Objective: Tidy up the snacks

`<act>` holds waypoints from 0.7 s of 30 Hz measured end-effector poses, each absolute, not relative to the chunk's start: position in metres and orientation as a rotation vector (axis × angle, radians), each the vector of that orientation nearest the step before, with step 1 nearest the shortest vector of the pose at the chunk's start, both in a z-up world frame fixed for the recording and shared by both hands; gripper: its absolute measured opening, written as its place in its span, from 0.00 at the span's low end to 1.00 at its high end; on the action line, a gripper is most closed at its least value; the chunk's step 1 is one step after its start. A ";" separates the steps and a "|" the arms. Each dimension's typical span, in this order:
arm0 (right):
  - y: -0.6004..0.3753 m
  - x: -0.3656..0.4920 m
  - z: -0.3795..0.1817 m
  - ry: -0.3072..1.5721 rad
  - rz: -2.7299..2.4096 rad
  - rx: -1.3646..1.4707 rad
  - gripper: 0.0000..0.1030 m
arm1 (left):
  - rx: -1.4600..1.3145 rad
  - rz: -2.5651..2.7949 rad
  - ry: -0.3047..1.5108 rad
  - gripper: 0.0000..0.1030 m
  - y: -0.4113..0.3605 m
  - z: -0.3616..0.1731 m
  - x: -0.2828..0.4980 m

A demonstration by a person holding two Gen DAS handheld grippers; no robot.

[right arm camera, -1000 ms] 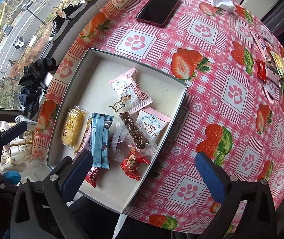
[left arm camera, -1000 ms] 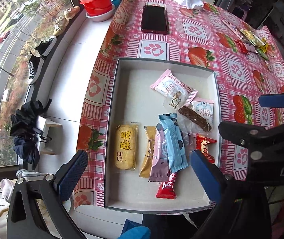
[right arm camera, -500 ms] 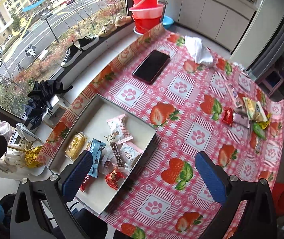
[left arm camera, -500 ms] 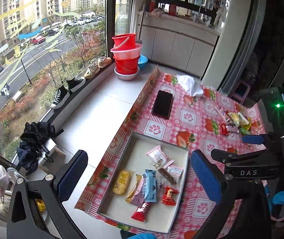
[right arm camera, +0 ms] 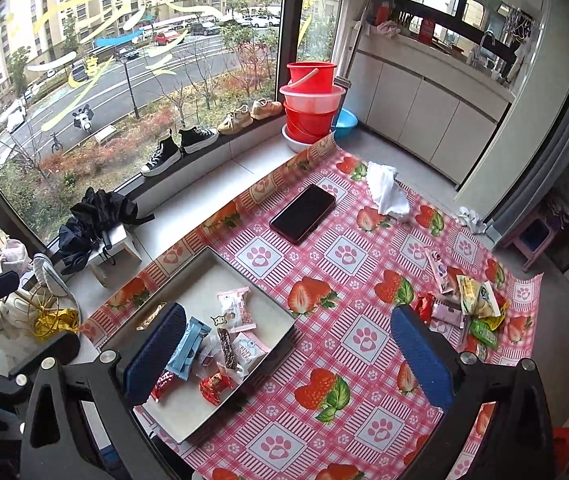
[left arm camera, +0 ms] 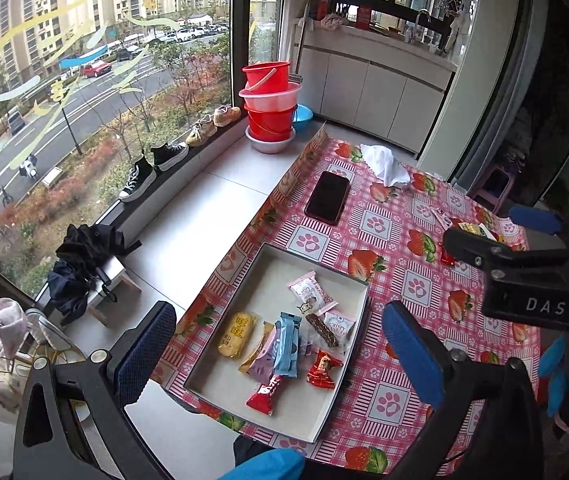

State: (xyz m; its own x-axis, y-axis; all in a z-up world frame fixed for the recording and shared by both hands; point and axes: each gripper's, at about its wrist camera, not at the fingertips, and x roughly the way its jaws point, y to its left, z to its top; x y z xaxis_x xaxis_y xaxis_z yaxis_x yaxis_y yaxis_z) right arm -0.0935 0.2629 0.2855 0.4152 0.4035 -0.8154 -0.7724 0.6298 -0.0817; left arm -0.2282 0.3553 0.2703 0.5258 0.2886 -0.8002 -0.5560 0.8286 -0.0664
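Fingers (left arm camera: 412,354) wide apart, both grippers empty.

Soft, even daylight enters through the big window (left arm camera: 84,92) on the left, leaving the tablecloth (right arm camera: 348,280) bright with only faint shadows. Both fisheye views bend straight lines strongly toward the edges, and the corners fall to black. The centre is sharp; the right-hand interior stays dim and murky.

The right hand-held gripper's left finger (right arm camera: 154,354) covers part of the tray (right arm camera: 220,264); the far snack pile (right arm camera: 468,300) is too small to read.
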 end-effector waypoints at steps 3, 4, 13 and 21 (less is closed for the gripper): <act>0.263 -0.093 0.289 0.844 0.791 -0.482 1.00 | -0.313 0.521 0.895 1.00 0.351 0.270 -0.227; 0.263 -0.094 0.289 0.845 0.796 -0.481 1.00 | -0.305 0.524 0.899 1.00 0.351 0.270 -0.226; 0.274 -0.090 0.281 0.885 0.781 -0.488 1.00 | -0.285 0.478 0.961 1.00 0.361 0.257 -0.215; 0.306 -0.080 0.262 0.947 0.705 -0.507 1.00 | -0.265 0.393 1.034 1.00 0.398 0.234 -0.196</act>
